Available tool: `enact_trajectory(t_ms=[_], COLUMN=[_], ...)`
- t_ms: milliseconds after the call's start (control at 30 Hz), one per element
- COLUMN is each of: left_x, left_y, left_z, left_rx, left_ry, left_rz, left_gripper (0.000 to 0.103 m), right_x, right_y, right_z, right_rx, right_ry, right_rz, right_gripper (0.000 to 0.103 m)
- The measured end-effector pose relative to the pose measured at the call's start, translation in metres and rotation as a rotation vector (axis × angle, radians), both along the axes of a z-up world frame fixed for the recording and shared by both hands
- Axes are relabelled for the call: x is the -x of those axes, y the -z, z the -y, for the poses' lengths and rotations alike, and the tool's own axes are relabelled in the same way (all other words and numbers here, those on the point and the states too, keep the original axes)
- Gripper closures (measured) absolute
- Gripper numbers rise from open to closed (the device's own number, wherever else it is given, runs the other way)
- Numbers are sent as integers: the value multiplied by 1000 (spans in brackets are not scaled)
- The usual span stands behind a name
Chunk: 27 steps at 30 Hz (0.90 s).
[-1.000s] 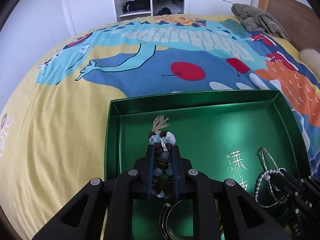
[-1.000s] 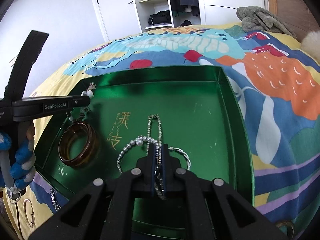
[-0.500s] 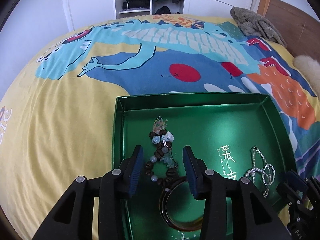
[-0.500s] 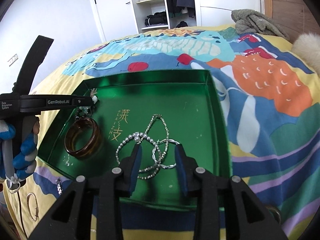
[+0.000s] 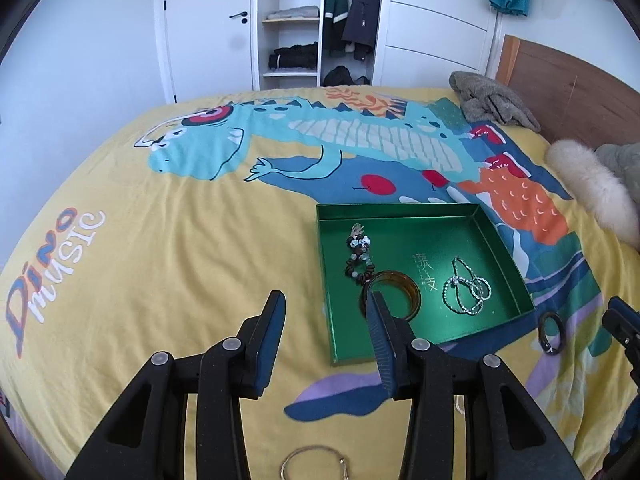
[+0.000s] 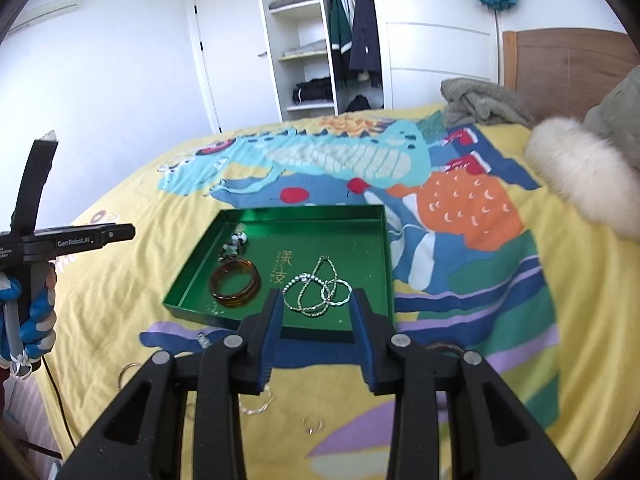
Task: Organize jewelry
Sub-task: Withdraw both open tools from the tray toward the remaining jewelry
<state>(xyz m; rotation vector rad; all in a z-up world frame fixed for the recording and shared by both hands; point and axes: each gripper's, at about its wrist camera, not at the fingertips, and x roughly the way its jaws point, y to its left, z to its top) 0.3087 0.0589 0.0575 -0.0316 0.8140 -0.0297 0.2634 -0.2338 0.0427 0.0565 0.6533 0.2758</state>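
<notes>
Both grippers, left (image 5: 326,316) and right (image 6: 316,310), wide open, holding nothing, hanging above the bed for the next pick. Green tray (image 5: 326,280) mid-bed, holding bead bracelet (image 5: 359,258), amber bangle (image 5: 390,294), silver chains (image 5: 466,292). Black ring (image 5: 551,334) and thin bangle (image 5: 314,464) loose on the bedspread near the foot edge, likely next

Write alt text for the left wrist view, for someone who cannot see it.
An open, empty black two-finger left gripper hangs over a yellow dinosaur-print bedspread, near a shallow green tray. The tray holds a dark beaded bracelet, an amber bangle and tangled silver chains; a dark ring lies outside.
</notes>
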Motion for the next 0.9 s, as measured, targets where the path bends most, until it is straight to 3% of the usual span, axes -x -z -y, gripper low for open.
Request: enact_trajectory(t_ms=[467,700,900], left_x=[150,192,198], left_y=[-42,-48,-28], left_z=[-18,-11,-1], left_rx=[19,24,37], left_ry=[12,34,47], left_rz=[101,135,112], left_gripper=[61,61,61], right_x=[155,203,216], right_y=[-83,-97,-88], right_z=[24,27,29], right_rx=[24,14,8], right_ry=[-8,-10,-12], right_rz=[166,210,206], right_gripper=[70,70,70])
